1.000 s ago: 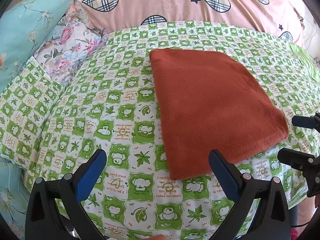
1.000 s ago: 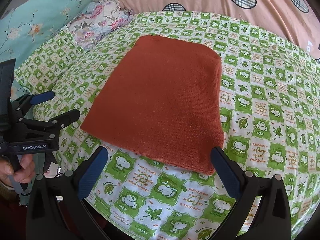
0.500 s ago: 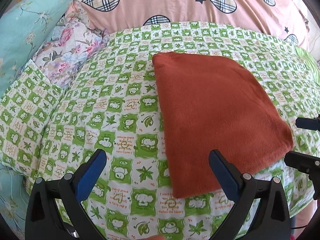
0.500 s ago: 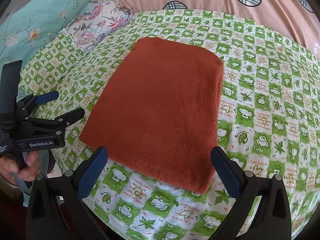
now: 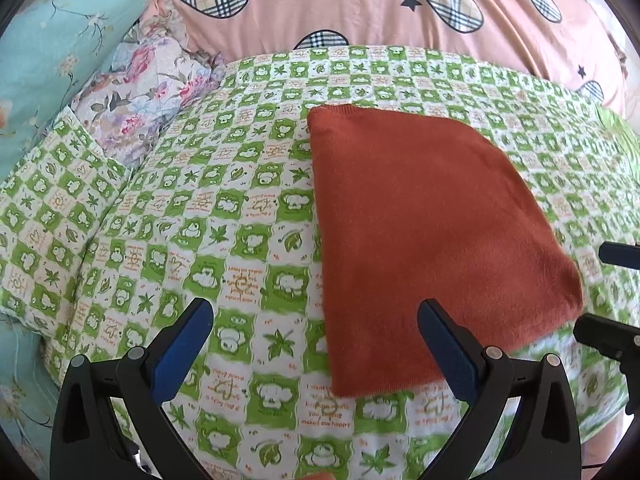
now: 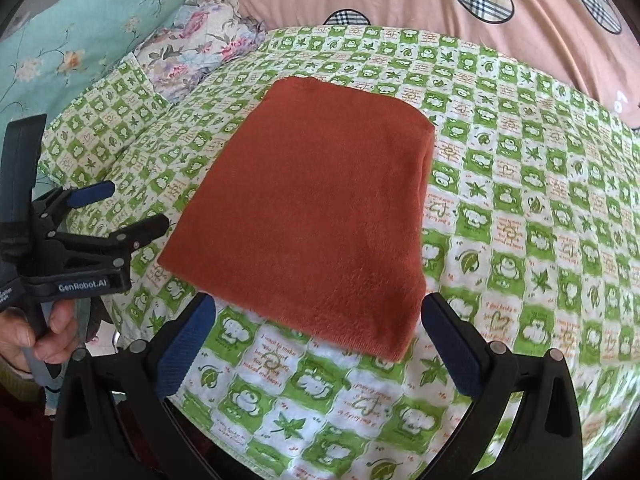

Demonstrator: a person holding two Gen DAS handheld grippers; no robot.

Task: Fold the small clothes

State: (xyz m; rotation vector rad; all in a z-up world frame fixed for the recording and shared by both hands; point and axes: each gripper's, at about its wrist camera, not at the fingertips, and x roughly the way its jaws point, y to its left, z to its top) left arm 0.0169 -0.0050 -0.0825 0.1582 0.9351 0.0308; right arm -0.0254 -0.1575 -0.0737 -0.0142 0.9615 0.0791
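Rust-red folded garment [image 5: 424, 240] flat on green checked bedsheet [image 5: 224, 216]. Left tool [image 5: 316, 336] and right tool [image 6: 316, 332] both spread wide, empty, near its near edge.

Sunlit bed [image 5: 248, 240], green-checked sheet, pink quilt [image 5: 360, 8]

Open green checked bedsheet [image 5: 240, 240] fills the frame's left and bottom; pillows [image 5: 52, 60] crowd the upper left, folded rust garment [image 5: 420, 232] right.
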